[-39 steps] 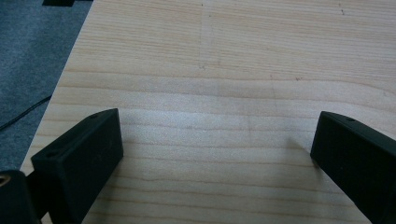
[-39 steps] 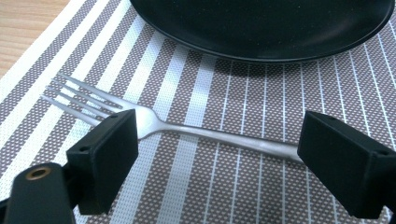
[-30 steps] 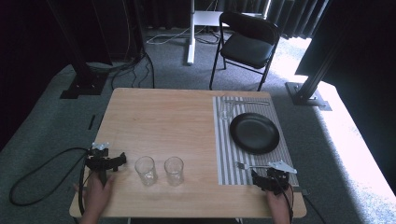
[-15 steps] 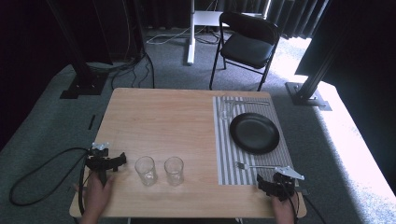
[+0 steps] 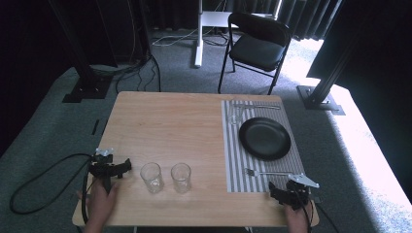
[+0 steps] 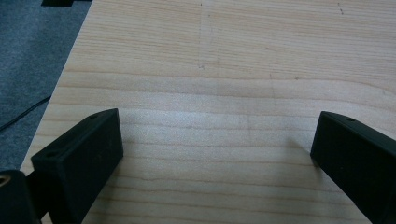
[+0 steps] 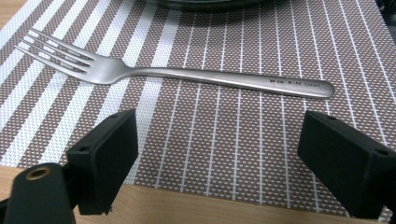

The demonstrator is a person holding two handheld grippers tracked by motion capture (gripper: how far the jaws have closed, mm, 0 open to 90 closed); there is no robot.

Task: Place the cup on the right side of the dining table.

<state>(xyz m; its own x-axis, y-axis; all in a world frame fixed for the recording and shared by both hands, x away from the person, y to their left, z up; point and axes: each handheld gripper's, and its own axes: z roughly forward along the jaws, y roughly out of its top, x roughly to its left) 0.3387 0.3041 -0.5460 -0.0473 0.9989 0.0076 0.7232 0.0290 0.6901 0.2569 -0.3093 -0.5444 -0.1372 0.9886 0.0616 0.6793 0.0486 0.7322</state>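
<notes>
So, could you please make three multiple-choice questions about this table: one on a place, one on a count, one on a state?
1. Where does the fork lie?
A. on the striped mat, on the near side of the black plate
B. on the bare wood beside the left tongs
C. on the plate

2. How many empty glasses stand on the bare wood of the table?
A. one
B. two
C. four

3. In what state are the right tongs?
A. shut on the fork
B. shut on a glass
C. open, holding nothing

Answers:
1 A, the fork rests on the mat between the plate and the right tongs.
2 B, one glass and a second glass stand side by side.
3 C, the jaws stand wide apart, short of the fork.
</notes>
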